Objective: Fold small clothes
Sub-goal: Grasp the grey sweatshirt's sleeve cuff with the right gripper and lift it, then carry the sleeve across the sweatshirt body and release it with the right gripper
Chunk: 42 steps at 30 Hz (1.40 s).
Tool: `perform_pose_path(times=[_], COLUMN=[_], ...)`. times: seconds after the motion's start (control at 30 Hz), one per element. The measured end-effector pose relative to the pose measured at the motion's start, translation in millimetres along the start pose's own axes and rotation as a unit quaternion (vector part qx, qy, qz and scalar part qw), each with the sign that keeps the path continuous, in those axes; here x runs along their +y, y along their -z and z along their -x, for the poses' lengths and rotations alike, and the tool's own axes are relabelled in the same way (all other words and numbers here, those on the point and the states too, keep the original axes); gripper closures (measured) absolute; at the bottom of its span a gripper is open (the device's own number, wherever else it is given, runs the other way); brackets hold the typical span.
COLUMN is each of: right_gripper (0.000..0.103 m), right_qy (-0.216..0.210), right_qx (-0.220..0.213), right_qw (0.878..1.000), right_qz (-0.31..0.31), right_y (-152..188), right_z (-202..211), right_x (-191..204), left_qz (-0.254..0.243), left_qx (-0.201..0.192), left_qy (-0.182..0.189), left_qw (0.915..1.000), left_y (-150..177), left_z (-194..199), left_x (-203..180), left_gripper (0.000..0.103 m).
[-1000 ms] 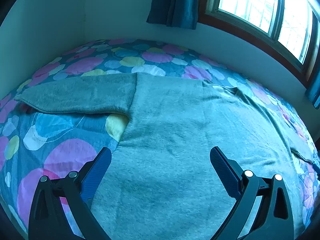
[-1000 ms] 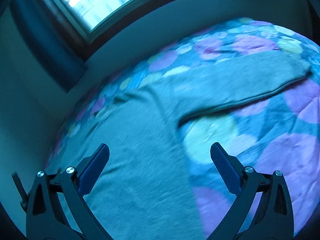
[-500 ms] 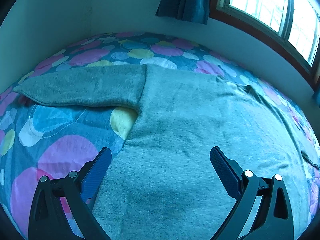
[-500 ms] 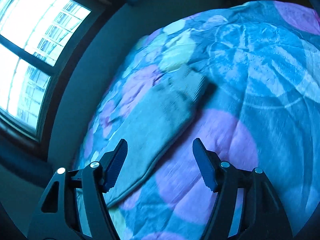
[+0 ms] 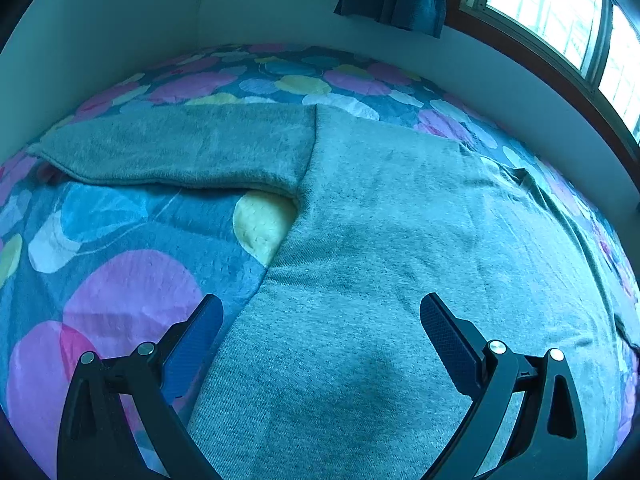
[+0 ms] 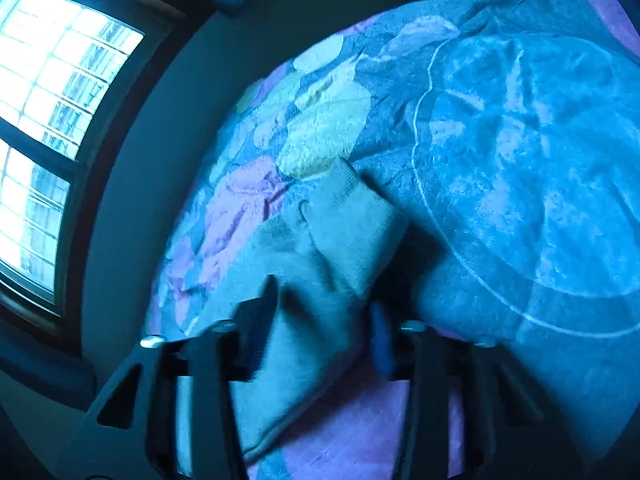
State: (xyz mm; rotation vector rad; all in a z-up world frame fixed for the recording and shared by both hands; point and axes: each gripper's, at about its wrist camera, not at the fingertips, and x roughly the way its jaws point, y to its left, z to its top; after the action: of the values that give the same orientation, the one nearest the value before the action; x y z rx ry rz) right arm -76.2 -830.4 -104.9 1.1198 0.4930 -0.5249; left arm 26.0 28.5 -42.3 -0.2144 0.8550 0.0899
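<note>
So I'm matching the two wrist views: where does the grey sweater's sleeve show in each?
Left wrist: one sleeve lies flat across the upper left, running left from the sweater body.
Right wrist: a sleeve fills the lower centre, cuff pointing up, between the closing jaws of the right gripper; whether it is the same sleeve I cannot tell.
Shared landmark: the spotted blanket.

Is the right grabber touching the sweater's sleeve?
Cannot tell. In the blurred right wrist view, the right gripper is closing with the sleeve between its fingers, but pad contact isn't plain.
</note>
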Motion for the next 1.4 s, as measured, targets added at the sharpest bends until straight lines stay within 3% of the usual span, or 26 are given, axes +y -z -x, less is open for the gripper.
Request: perform_pose_path(times=[0.07,0.27,0.6,0.87,1.1,1.3,1.4], right_gripper=[0.089,0.091,0.091,0.091,0.092,0.092,0.092], right_qy=[-0.004,-0.017,-0.090,-0.147,-0.192,-0.189,-0.165], right_qx=[0.010,-0.028,-0.047,-0.016,0.021,0.049,0.063], right_qw=[1.000,0.999,0.984,0.954,0.930,0.899,0.877], right_qz=[-0.011,0.022,0.148,0.261,0.313,0.392,0.447], right_y=[-1.0,2.3,50.3,148.5,252.6,353.4,403.6], right_z=[-3.1,27.5,79.2,78.5,60.3,42.1,24.9], right_x=[-3.5,27.9,170.6,300.3,376.1,417.1,427.5], left_qz=[0.003,0.006,0.009,0.005,0.008,0.009,0.009], left_qx=[0.006,0.019,0.017,0.012,0.013,0.015,0.017], left_qy=[0.002,0.002,0.027,0.041,0.050,0.060,0.063], left_qw=[1.0000,0.9998,0.9995,0.9991,0.9986,0.9980,0.9978], left_y=[0.5,6.3,8.8,10.0,8.8,9.1,9.7], left_z=[-2.6,-8.8,-2.1,4.0,4.3,3.3,1.4], left_x=[1.7,9.2,17.8,21.7,23.9,24.7,24.1], left_gripper=[0.005,0.005,0.005,0.005,0.005,0.005,0.005])
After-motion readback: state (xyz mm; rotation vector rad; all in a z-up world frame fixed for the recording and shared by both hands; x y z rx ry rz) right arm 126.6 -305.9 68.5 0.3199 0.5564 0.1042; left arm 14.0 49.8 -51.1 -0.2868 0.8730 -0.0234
